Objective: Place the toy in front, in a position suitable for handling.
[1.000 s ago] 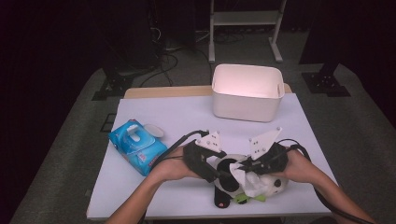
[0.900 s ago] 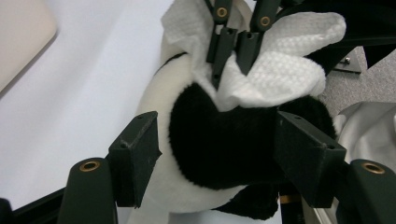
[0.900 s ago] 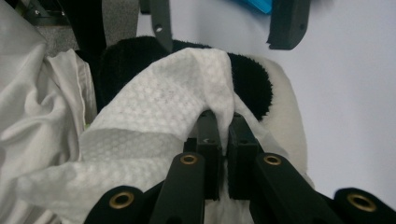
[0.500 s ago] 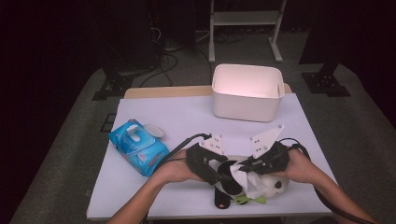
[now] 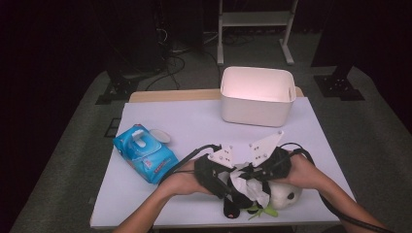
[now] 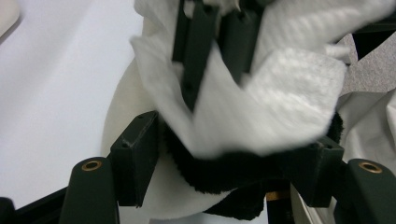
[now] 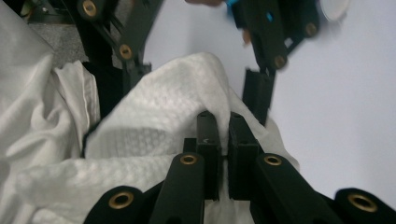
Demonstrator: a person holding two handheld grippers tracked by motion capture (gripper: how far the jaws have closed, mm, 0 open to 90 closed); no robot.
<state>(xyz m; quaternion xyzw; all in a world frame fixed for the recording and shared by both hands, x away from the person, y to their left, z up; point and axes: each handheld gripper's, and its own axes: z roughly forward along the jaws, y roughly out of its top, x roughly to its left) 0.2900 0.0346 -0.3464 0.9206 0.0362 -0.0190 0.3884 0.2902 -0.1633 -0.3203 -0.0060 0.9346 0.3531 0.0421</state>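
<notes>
Two tongs work a white wipe over a plush panda at the near edge of the surface.

The left tongs (image 5: pixel 228 187) grip the panda toy (image 6: pixel 219 170) by a black furry part, one jaw on each side of it, as the left gripper view shows. The right tongs (image 7: pixel 223 140) are closed on the white wipe (image 7: pixel 159 126), which is pinched between the two jaws and drapes over the toy. In the high view the panda (image 5: pixel 284 196) lies on the pale surface (image 5: pixel 204 121) close to the person, between both hands. A blue pack of wipes (image 5: pixel 145 153) lies to the left, and a white bin (image 5: pixel 257 104) stands farther back, well apart from the toy.
</notes>
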